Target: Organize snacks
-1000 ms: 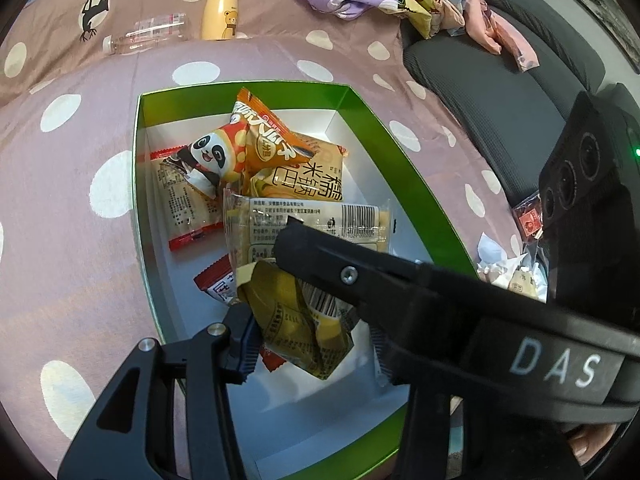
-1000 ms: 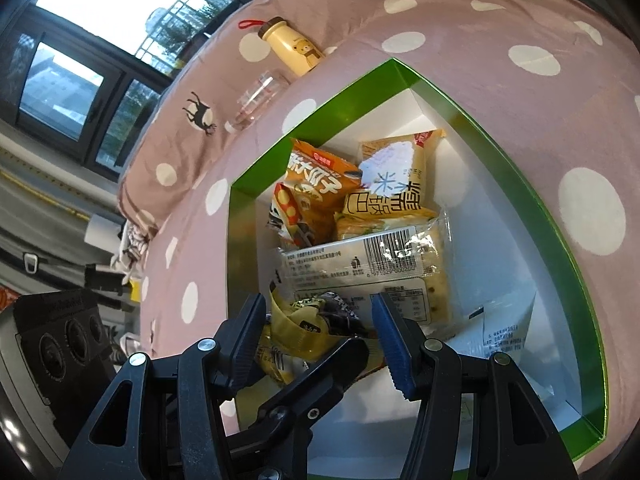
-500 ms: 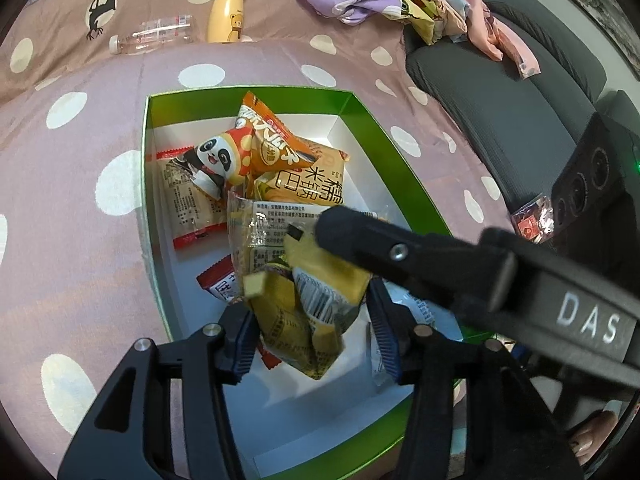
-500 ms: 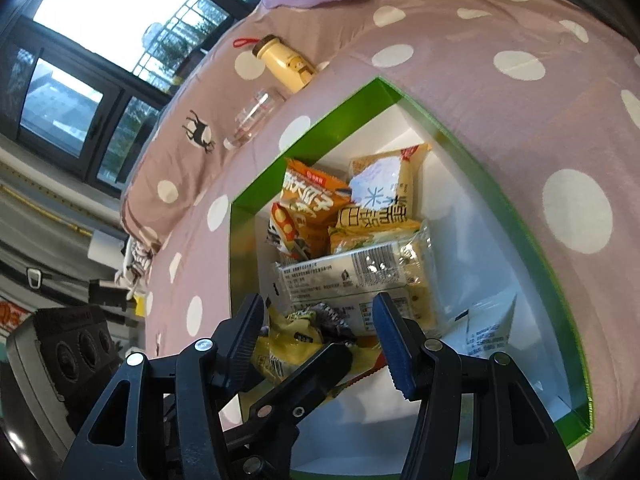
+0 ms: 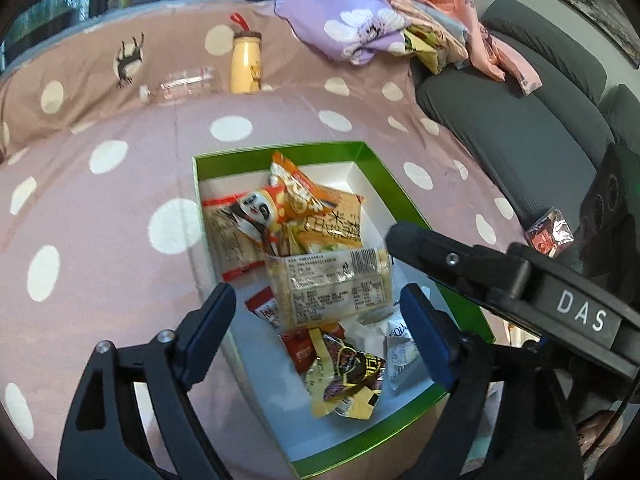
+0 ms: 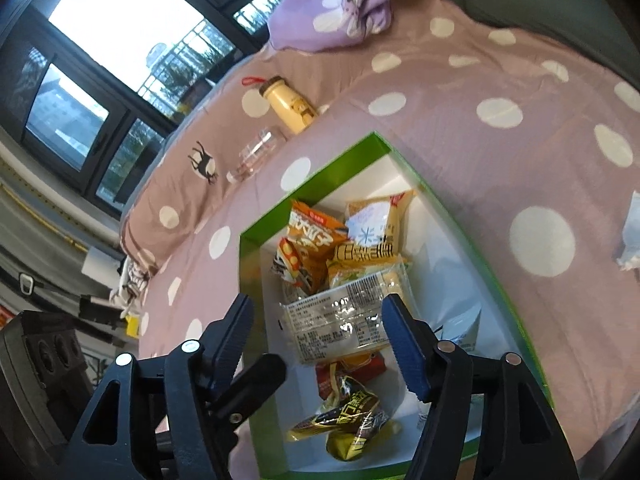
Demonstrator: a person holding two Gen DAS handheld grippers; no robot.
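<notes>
Both the left gripper [image 5: 316, 312] and right gripper [image 6: 316, 328] are held apart, empty, above the green box [image 5: 384, 172] where a yellow-black snack packet [image 5: 348, 376] is lying.

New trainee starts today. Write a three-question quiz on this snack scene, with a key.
1. True or false: the left tool is shut on a snack.
2. The yellow-and-black packet lies: A) inside the green box, B) on the dotted blanket, C) on the sofa.
3. Fill in: beside the lying clear bottle stands a ___ bottle.

Key: 1 false, both tools (right) are open and empty; 2 A; 3 yellow.
</notes>
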